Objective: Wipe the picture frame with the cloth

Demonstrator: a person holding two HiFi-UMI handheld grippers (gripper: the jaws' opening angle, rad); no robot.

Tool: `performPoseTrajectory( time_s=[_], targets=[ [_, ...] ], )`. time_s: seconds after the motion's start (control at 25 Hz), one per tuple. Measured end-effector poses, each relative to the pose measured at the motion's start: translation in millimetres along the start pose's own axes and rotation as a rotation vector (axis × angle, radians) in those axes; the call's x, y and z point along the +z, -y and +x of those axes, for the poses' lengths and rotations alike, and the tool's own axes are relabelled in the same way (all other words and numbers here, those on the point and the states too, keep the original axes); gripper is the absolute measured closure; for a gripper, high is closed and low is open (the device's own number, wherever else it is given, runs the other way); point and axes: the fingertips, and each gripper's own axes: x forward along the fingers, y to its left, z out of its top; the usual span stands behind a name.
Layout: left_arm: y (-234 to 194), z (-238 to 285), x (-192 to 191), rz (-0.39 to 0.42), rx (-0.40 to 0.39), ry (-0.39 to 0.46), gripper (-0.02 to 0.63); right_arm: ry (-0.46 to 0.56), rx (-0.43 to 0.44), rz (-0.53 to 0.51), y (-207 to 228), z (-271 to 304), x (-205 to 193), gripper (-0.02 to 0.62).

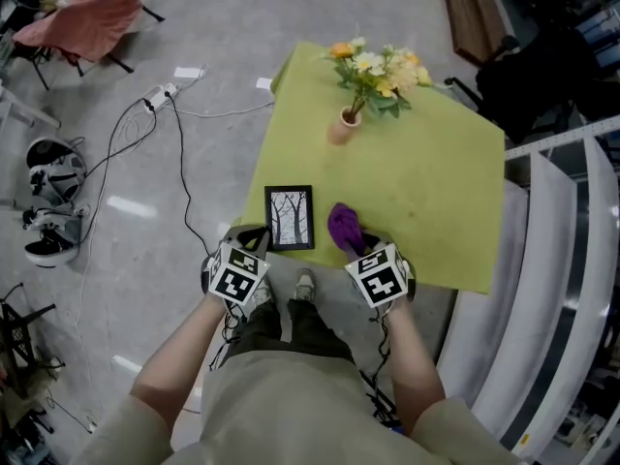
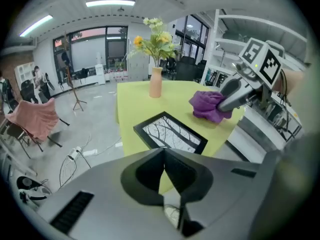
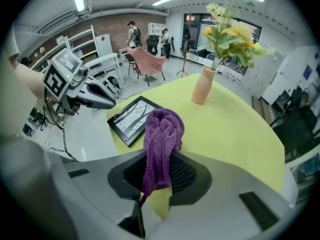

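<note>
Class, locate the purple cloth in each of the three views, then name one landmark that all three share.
Head view: purple cloth at the near edge of the table, right of the picture frame.
Left gripper view: right of centre, gripped by the right gripper.
Right gripper view: centre, clamped between the jaws.
Shared landmark: the vase of flowers.

This looks like a lab or open work hall, not a home. The grey floor [image 1: 145, 260] is polished and bare, with cables [image 1: 179, 153] and a power strip [image 1: 155, 96] lying loose on it. Tube lights [image 2: 110, 3] run along the ceiling, white shelving [image 3: 82, 46] lines one side, and a brick wall [image 3: 115, 24] and glass doors [image 2: 95, 54] close off the far end. A stand [image 2: 76, 96], a chair [image 1: 87, 17] draped in pink fabric and people [image 3: 132, 34] are in the background. The green-covered surface [image 1: 426, 192] with its vase [image 1: 344, 124] of flowers stands alone in the open.
</note>
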Motion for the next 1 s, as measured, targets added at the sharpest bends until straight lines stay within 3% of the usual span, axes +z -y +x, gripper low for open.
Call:
performPoseTrajectory(
  time_s=[0.32, 0.44, 0.64, 0.88, 1.0],
  targets=[
    [-23, -90, 87, -0.025, 0.12, 0.253, 0.598, 0.293, -0.047, 0.033, 7, -86, 77, 0.508],
    [-43, -131, 117, -0.026, 0.177, 0.346, 0.598, 0.434, -0.065, 0.023, 3, -124, 118, 0.508],
    [-54, -208, 170, -0.092, 0.19, 0.533, 0.598, 0.71, -0.075, 0.025, -7, -212, 178, 0.508],
    [-46, -304, 225, 0.013, 0.306, 0.739, 0.598, 0.972, -0.119, 0.005, -17, -312, 210, 0.508],
    [-32, -343, 240, 0.071, 0.35, 0.813, 0.598, 1.059, -0.183, -0.013, -22, -349, 214, 0.508]
  ],
)
